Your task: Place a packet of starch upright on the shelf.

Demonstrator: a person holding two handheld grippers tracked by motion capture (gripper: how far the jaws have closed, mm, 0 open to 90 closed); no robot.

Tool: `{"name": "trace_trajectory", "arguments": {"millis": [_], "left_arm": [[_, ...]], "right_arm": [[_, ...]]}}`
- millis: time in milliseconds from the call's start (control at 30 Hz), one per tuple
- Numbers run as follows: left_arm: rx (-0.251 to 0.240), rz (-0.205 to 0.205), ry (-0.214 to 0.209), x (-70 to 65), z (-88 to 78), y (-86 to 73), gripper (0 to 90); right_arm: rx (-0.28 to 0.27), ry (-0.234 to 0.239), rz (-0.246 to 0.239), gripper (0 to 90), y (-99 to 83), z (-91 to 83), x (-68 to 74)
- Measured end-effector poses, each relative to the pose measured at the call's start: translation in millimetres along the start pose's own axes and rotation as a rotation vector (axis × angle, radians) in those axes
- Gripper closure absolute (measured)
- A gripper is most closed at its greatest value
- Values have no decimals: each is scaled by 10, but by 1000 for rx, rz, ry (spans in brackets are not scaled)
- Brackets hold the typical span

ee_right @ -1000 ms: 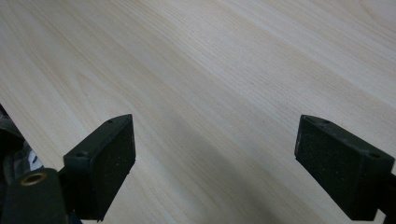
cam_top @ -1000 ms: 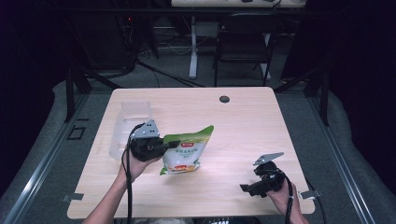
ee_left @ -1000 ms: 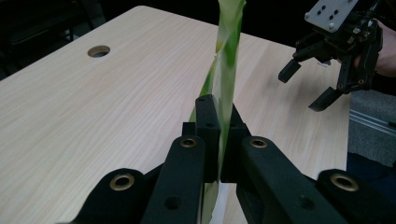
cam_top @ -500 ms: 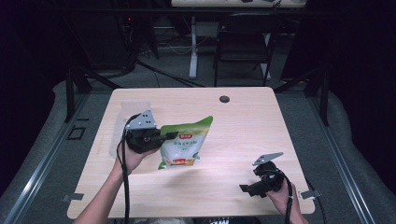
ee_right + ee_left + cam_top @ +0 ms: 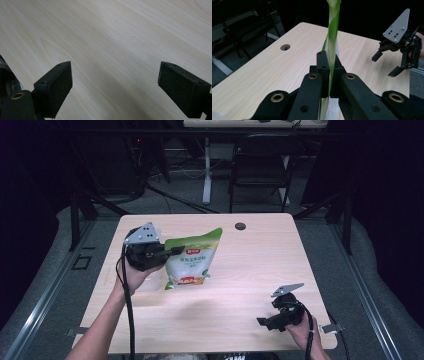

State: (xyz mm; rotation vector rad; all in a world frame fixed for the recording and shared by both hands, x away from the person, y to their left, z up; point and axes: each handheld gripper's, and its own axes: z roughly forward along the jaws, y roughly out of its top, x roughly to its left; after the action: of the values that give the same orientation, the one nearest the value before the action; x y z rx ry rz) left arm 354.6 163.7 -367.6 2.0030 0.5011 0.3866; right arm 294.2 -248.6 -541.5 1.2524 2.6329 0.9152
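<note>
High view: the left gripper (image 5: 172, 251) is held above the left part of the pale wooden surface (image 5: 250, 285), its fingers clamped on the green top edge of a white-and-green pouch (image 5: 192, 260), which hangs from them, tilted, with its lower end close to the surface; whether it touches cannot be told. Just behind that gripper a faint clear bin (image 5: 120, 247) seems to sit at the surface's left edge, mostly hidden by the hand. A small round hole (image 5: 240, 226) lies beyond the pouch near the far edge. The right gripper (image 5: 274, 316) rests low near the front right corner, well apart from the pouch, with bare wood between them. Beyond the surface stand a dark chair (image 5: 260, 170) and a white table leg (image 5: 206, 170) on grey floor. Left gripper view: the pouch (image 5: 332, 37) stands edge-on, pinched between the two black fingers (image 5: 323, 67), rising straight ahead of them; the hole (image 5: 285, 47) lies to their left, and the other gripper (image 5: 387, 63) hovers far right, fingers apart. Right gripper view: the right fingers (image 5: 53, 87) stand wide apart over bare wood (image 5: 112, 50), nothing between them.
</note>
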Motion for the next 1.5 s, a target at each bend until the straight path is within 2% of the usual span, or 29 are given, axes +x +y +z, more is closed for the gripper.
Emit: {"name": "trace_trajectory", "arguments": {"millis": [400,667,733,933,1200,1267,1500], "left_arm": [[-10,-15,52,179,-150,18,900],[-10,-9,80,293,-307,26,900],[-12,7,75,329,-352,20,900],[-5,9,108,427,-481,11,900],[10,-19,151,608,-636,-33,900],[6,-22,172,645,-686,-48,900],[18,-26,205,771,-849,-103,900]], "right_arm": [[1,-4,2,117,-3,3,-2],[3,-5,1,117,-3,2,-5],[0,-3,2,117,-2,1,-1],[0,-3,4,117,-2,8,-7],[9,-10,-4,116,1,-1,-15],[5,-11,-4,117,0,-2,-14],[4,-6,-2,116,5,2,-10]]}}
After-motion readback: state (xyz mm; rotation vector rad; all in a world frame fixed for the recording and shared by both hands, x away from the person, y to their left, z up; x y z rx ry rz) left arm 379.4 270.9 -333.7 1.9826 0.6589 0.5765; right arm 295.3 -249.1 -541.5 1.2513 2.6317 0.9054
